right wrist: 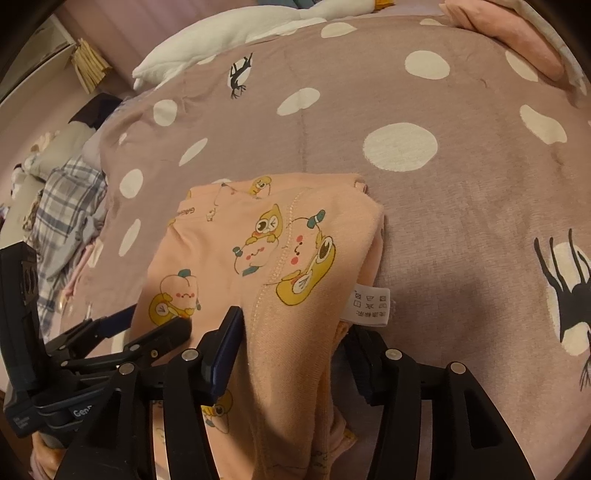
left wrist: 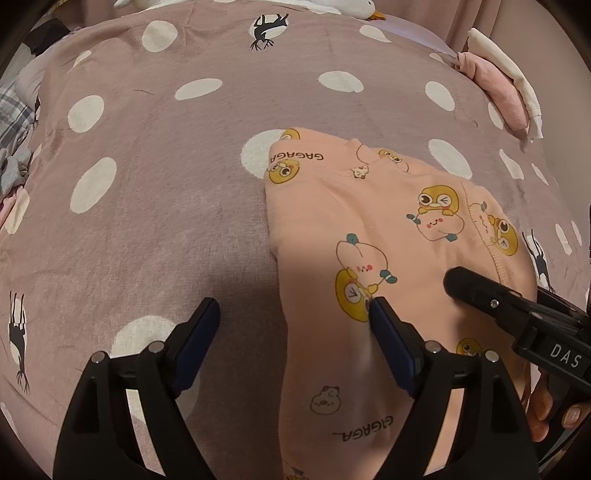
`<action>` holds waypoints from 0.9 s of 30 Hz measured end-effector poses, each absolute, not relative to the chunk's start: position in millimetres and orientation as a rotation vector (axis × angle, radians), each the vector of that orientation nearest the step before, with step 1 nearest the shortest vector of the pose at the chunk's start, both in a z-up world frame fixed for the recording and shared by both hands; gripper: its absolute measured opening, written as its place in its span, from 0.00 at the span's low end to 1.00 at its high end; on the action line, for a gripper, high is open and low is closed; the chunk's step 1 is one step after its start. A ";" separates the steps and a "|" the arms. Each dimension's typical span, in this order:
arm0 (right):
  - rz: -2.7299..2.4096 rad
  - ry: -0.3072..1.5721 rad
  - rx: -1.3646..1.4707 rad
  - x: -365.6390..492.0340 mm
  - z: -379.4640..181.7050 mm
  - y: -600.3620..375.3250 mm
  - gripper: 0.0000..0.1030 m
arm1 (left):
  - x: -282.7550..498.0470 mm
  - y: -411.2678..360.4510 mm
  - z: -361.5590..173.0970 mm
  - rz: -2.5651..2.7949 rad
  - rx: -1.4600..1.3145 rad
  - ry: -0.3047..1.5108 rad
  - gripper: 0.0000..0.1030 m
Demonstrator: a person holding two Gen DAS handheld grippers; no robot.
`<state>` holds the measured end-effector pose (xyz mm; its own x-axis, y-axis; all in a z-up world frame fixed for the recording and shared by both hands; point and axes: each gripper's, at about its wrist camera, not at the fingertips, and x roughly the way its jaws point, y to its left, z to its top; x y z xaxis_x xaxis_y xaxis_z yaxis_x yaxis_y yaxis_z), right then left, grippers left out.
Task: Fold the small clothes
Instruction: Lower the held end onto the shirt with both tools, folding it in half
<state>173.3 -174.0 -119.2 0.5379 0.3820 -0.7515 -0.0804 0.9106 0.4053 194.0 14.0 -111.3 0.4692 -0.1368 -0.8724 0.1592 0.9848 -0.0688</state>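
A peach garment (left wrist: 369, 214) printed with yellow cartoon figures lies folded on the mauve dotted bed cover (left wrist: 166, 184). My left gripper (left wrist: 293, 317) stands open over the garment's left edge, its right finger on the cloth and its left finger over bare cover. In the right wrist view the same garment (right wrist: 258, 266) runs up between the jaws of my right gripper (right wrist: 293, 334), which stand apart and are open; the cloth hides part of the right finger. A white care label (right wrist: 369, 306) shows at the garment's right edge. The right gripper's fingertip (left wrist: 461, 284) rests on the garment beside the left one.
Folded pink and white clothes (left wrist: 495, 85) lie at the bed's far right. A plaid cloth (right wrist: 62, 214) and other laundry sit off the left edge. A white plush toy (right wrist: 229, 33) lies at the far side. A hand (left wrist: 546, 410) holds the right gripper.
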 end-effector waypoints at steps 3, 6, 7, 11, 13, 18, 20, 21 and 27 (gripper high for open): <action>0.273 0.967 0.340 172.6 -118.8 -174.8 0.54 | 193.1 14.6 -111.2 -0.176 0.027 1.066 0.83; 0.267 0.966 0.341 171.9 -118.6 -175.7 0.55 | 193.5 15.2 -111.1 -0.170 0.029 1.068 0.85; 0.265 0.966 0.341 171.8 -118.5 -176.0 0.55 | 193.3 15.1 -111.0 -0.168 0.029 1.068 0.85; 0.259 0.966 0.340 171.4 -118.1 -176.8 0.57 | 193.3 14.9 -111.0 -0.161 0.037 1.066 0.88; 0.255 0.966 0.339 171.1 -118.1 -177.1 0.58 | 193.1 14.8 -111.3 -0.158 0.039 1.066 0.88; 0.242 0.965 0.329 171.9 -117.5 -176.6 0.61 | 193.2 17.0 -112.1 -0.149 0.037 1.068 0.92; 0.240 0.965 0.327 172.1 -117.3 -176.5 0.62 | 193.1 17.6 -112.3 -0.146 0.036 1.069 0.93; 0.239 0.965 0.326 172.0 -117.1 -176.5 0.62 | 193.0 17.9 -112.3 -0.144 0.035 1.069 0.94; 0.218 0.964 0.308 172.2 -116.0 -175.6 0.68 | 193.4 19.9 -112.8 -0.133 0.036 1.071 0.97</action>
